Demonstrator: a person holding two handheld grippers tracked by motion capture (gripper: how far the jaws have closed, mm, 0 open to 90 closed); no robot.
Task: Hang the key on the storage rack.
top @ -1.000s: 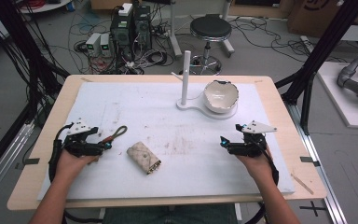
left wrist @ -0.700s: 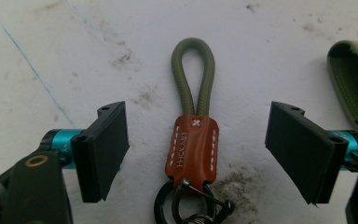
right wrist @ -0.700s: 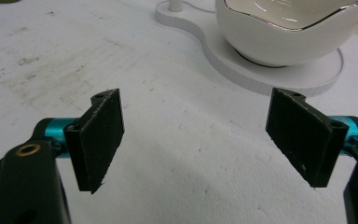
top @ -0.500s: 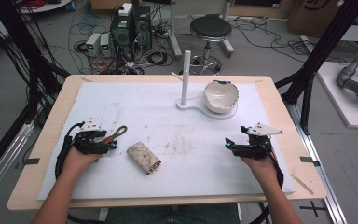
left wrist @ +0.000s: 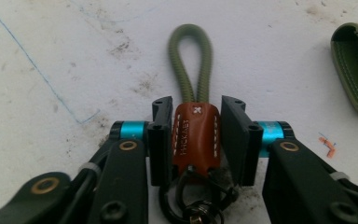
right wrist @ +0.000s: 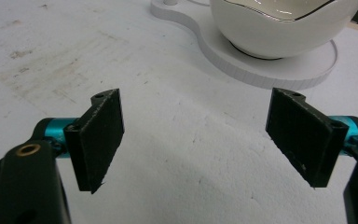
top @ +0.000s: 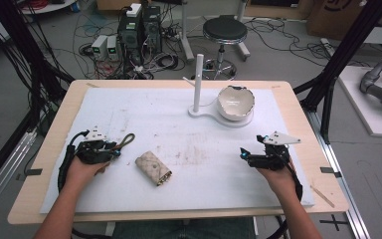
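A white, scuffed mat (top: 179, 124) covers most of the pale wooden table (top: 49, 149), leaving a bare wood strip along each edge. The middle of the mat is open, and so is the stretch between the two grippers.

The left gripper (top: 113, 151) sits near the mat's left side, held in the person's left hand (top: 87, 167). In the left gripper view, its jaws flank a brown leather key fob with white stitching (left wrist: 196, 135). The left jaw stands just beside the leather, the right one a sliver apart, so the jaws are narrow around the fob; whether they press it I cannot tell. An olive-green cord loop (left wrist: 190, 60) runs from the fob's top straight away from the gripper, lying flat on the mat, and dark metal rings (left wrist: 198, 205) hang at the fob's near end. The fob's long axis lies along the gripper's line; in the high view the loop points right and slightly toward the far edge.

Near it to the right lies a beige quilted pouch (top: 153, 168), slanted, its long axis running from far-left to near-right.

The right gripper (top: 242, 153) rests near the mat's right side with jaws spread wide and nothing between them. Beyond it stands a white bowl with a wavy rim (top: 235, 102) on a white stand base (top: 204, 113) with an upright white post (top: 198, 79), near the far edge.
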